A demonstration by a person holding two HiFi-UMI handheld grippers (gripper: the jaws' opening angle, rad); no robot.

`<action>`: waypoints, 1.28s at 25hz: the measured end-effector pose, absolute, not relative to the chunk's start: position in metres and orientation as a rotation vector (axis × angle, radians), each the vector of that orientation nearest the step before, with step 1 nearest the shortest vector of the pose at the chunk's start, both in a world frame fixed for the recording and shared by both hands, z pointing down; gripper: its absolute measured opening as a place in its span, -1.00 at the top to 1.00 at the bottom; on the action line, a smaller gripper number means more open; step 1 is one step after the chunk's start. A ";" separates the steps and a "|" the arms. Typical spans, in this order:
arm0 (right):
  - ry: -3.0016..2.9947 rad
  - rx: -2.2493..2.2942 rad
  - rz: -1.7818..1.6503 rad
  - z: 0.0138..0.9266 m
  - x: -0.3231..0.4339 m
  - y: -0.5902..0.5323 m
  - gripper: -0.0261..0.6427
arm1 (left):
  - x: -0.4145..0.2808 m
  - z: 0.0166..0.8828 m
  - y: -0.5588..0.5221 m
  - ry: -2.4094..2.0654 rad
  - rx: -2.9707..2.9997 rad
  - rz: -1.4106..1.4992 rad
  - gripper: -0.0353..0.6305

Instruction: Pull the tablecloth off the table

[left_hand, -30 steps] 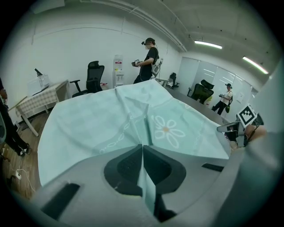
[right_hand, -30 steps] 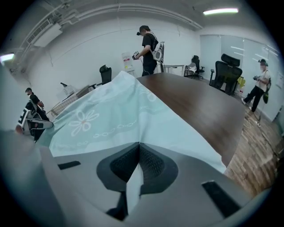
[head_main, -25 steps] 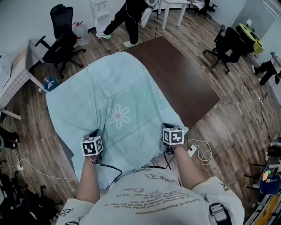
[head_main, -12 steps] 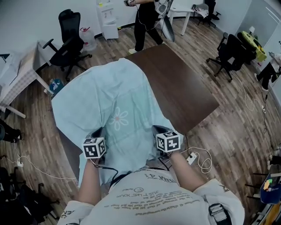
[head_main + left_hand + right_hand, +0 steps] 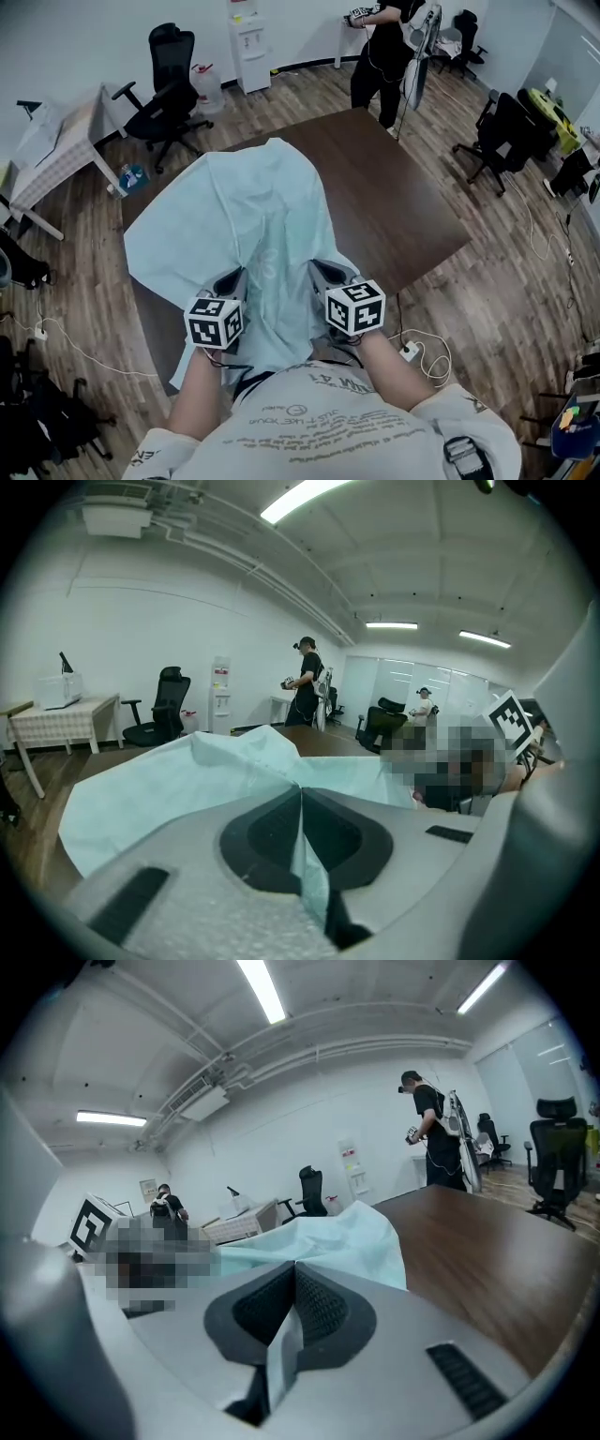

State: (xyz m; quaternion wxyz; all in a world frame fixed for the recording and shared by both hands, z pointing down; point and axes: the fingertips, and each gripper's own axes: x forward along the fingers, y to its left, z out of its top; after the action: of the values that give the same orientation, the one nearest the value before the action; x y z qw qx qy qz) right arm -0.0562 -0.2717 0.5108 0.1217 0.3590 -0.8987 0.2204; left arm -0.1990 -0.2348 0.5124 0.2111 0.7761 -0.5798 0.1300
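The step in hand, as I read it, is the drag itself: drawing the tablecloth (image 5: 234, 211) toward the bottom of the head view and off the near edge of the desk (image 5: 403, 202).

The left gripper (image 5: 302, 794) has its fingers (image 5: 258, 834) clamped together on a thin fold of the cloth. The right gripper (image 5: 295, 1267) pinches another fold the same way between its fingers (image 5: 323, 1309). In the head view both sit at lower centre, close together, with the cloth gathered into a ridge between them.

The cloth covers the left and middle of the desk. Its far end reaches the upper centre, and its left side hangs over the desk's left edge. The right half of the desk is bare.

To do this well, both hands should pull evenly and straight back, so the ridge does not skew the cloth. The grip should stay firm, since such thin fabric can slide out. Any step backward should mind the cable (image 5: 433, 330) on the floor at lower right.
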 end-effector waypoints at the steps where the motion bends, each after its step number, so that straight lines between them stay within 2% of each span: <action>1: -2.644 1.051 0.640 0.502 -0.057 -0.271 0.89 | -0.199 0.505 -0.235 -1.626 2.159 0.349 0.86; 5: -2.721 1.076 0.616 0.468 -0.057 -0.270 0.89 | -0.197 0.475 -0.229 -1.711 2.171 0.304 0.86; 11: -2.794 1.120 0.404 0.429 -0.060 -0.263 0.89 | -0.189 0.437 -0.222 -1.872 2.231 0.335 0.86; 32: -2.755 1.130 0.397 0.437 -0.047 -0.268 0.89 | -0.180 0.449 -0.226 -1.889 2.210 0.401 0.86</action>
State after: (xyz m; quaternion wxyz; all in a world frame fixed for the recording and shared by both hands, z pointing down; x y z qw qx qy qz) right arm -0.0468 -0.2678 0.4372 0.0687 0.3753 -0.9149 0.1317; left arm -0.1799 -0.2264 0.4486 0.1031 0.7490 -0.6402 0.1359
